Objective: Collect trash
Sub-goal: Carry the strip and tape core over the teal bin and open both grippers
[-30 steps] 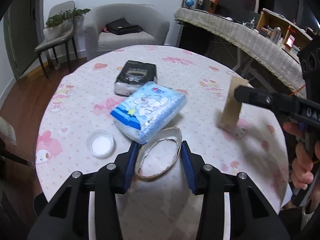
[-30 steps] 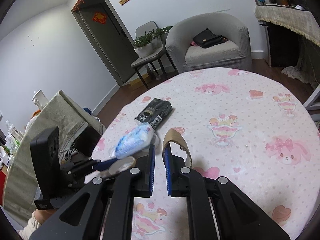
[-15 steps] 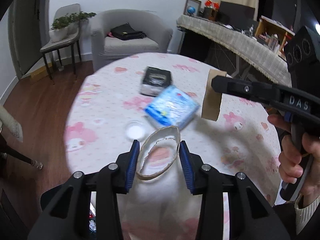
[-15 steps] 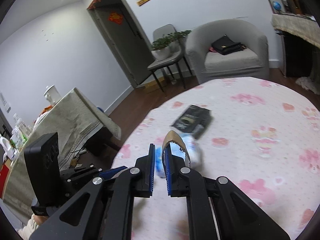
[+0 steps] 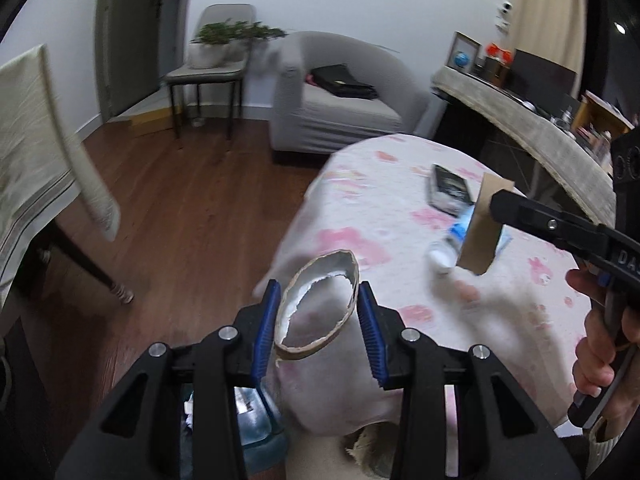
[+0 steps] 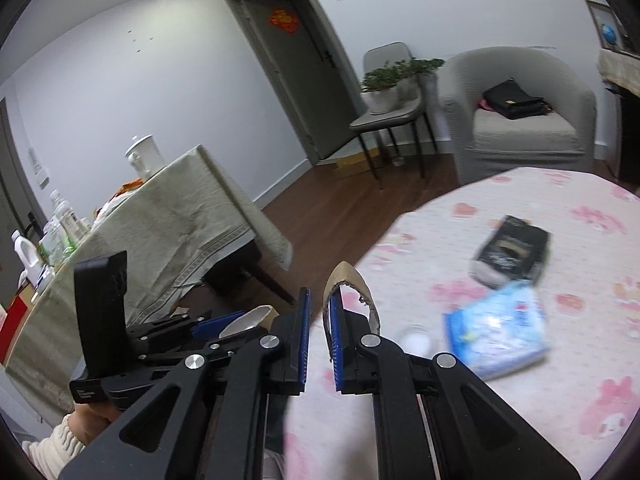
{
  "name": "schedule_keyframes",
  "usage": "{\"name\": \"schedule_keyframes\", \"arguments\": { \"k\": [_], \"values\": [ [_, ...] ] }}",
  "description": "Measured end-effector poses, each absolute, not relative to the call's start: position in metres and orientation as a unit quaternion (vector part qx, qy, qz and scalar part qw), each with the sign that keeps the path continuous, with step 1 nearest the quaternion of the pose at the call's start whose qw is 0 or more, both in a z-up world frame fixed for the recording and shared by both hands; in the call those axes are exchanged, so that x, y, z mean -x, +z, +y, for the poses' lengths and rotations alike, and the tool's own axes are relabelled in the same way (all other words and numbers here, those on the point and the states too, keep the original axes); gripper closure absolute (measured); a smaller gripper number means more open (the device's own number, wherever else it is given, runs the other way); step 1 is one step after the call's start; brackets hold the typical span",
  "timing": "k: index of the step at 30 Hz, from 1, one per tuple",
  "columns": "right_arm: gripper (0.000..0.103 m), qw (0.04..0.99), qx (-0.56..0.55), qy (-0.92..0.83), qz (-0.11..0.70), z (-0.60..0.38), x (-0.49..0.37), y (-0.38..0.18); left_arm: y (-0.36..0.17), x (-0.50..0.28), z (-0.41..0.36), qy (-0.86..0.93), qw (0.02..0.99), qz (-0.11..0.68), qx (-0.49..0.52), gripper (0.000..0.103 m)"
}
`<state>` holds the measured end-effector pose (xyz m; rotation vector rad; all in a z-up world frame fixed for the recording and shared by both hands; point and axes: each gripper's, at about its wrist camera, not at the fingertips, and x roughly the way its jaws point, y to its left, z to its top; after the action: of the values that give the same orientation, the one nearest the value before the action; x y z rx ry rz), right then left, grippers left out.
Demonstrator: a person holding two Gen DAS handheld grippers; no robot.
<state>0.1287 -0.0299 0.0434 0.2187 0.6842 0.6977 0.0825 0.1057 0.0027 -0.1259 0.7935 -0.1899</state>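
My left gripper [image 5: 318, 304] is shut on a squashed cardboard tube [image 5: 318, 312], held in the air past the table's left edge. My right gripper [image 6: 319, 306] is shut on a second cardboard tube [image 6: 352, 292], its wall pinched between the pads; the tube also shows in the left wrist view [image 5: 482, 226]. On the round table with the pink cartoon cloth [image 6: 500, 400] lie a blue tissue pack [image 6: 496, 328], a black packet [image 6: 510, 250] and a small white lid [image 6: 414, 340].
A clear bin with trash [image 5: 248, 420] sits on the wooden floor below my left gripper. A second cloth-covered table [image 6: 160, 216] stands to the left. A grey armchair [image 5: 340, 92] and a chair with a plant [image 5: 216, 56] stand behind.
Both grippers have swung left, away from the table's middle and out over its left edge, each still holding its tube. The floor and the bin have come into view.
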Motion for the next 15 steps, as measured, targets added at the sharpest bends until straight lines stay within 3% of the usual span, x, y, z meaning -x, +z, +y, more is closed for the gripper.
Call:
{"name": "schedule_keyframes", "arguments": {
  "k": [15],
  "values": [
    [0.093,0.84,-0.071,0.394,0.365,0.086,-0.125,0.016,-0.066,-0.055,0.197,-0.025,0.877,0.47,0.094,0.063]
  ]
}}
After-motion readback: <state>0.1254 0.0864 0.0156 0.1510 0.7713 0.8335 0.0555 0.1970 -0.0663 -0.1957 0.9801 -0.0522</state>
